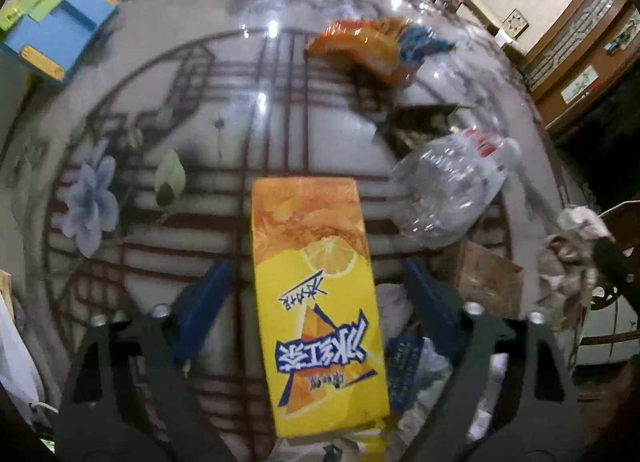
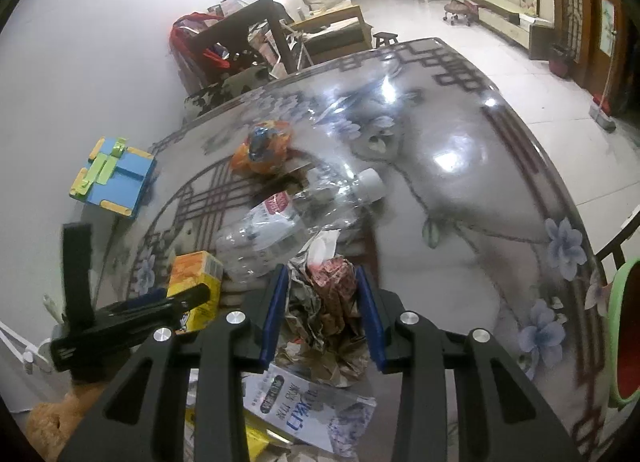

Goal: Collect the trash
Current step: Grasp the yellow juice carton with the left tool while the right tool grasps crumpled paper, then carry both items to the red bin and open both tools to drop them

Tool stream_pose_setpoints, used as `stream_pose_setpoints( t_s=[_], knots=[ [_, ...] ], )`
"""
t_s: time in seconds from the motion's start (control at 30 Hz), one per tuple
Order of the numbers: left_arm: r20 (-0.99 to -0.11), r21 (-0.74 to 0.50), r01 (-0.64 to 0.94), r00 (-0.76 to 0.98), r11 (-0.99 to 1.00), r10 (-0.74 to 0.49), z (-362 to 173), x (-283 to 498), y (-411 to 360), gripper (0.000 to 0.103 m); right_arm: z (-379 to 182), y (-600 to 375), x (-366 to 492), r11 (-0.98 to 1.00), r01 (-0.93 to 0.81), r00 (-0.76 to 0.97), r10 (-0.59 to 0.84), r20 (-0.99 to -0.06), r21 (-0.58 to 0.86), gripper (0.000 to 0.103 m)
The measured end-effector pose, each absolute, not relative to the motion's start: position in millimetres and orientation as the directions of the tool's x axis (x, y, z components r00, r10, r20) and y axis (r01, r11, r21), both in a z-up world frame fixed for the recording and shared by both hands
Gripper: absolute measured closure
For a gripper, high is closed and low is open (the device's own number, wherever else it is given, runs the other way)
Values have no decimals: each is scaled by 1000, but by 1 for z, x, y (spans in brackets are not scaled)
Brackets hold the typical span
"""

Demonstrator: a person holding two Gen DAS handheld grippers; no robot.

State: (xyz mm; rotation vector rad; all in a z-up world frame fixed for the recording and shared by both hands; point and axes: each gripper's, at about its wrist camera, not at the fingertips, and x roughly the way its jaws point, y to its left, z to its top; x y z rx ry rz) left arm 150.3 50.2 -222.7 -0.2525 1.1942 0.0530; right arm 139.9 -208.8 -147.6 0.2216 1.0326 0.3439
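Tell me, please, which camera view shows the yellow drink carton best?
The left wrist view: the yellow drink carton lies centred between the left gripper fingers, its whole printed face visible. The right wrist view shows only one end of it, partly hidden behind the left gripper.

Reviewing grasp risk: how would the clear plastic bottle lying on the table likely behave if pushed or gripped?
The clear plastic bottle looks empty and dented, so probably light and crushable. Lying on its side on the glossy table, it may roll or skid.

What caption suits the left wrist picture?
Open left tongs straddling a yellow iced-tea carton on a patterned table.
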Motion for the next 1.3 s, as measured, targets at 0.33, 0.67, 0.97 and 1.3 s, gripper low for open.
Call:
stream_pose_setpoints(
  t_s=[0.33,0.67,0.97,1.3],
  knots=[
    [-877,-150,-167,478,974,-53,-183,121,63,42,-132,-199,123,916,-207,481,401,-780,343,69],
    [-776,-127,-97,630,987,-38,-100,68,47,42,-87,-209,72,920,-207,572,390,-721,333,69],
    [-728,-148,64,668,987,-153,-65,41,-17,42,-71,-253,20,932,-114,637,334,-695,344,69],
    [-719,-166,235,635,958,-280,-61,40,-110,42,-70,-331,-6,940,17,668,243,-704,341,68]
  ],
)
